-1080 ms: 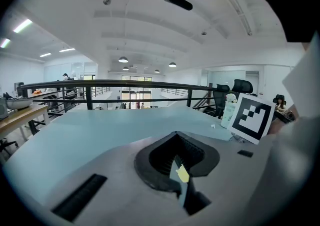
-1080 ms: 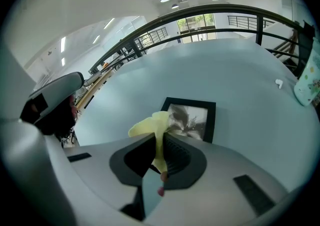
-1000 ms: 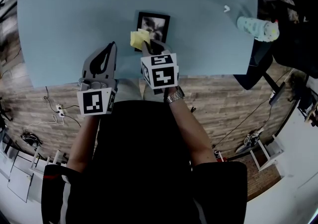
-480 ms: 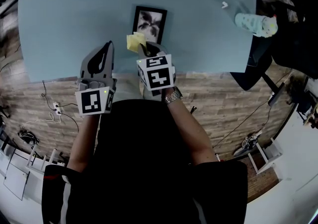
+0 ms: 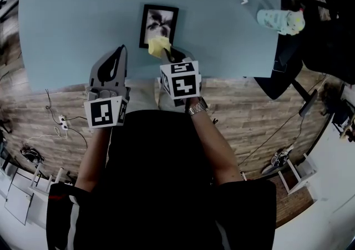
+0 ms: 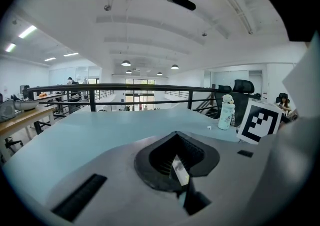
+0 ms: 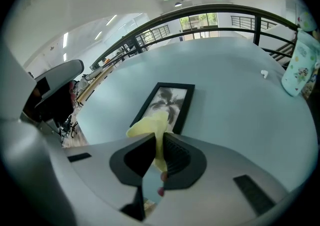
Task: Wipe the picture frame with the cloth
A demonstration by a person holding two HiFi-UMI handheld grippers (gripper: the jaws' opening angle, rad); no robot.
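A black picture frame (image 5: 158, 25) holding a dark plant print lies flat on the pale blue table (image 5: 72, 16); it also shows in the right gripper view, picture frame (image 7: 165, 105). My right gripper (image 5: 168, 51) is shut on a yellow cloth (image 5: 158, 46), which bunches out past the jaws at the frame's near edge, cloth (image 7: 152, 129). My left gripper (image 5: 115, 57) hovers over the table's near edge, left of the frame, jaws together with nothing between them, left gripper (image 6: 176, 157).
A patterned bottle (image 5: 276, 21) stands at the table's far right, with a small white object (image 5: 244, 0) near it. An office chair (image 5: 310, 27) sits beyond the right edge. Wooden floor (image 5: 249, 110) lies below the table's near edge.
The right gripper with the cloth has shifted slightly toward the frame's near edge. The view has moved, so the frame sits further left and higher. The left gripper has stayed put.
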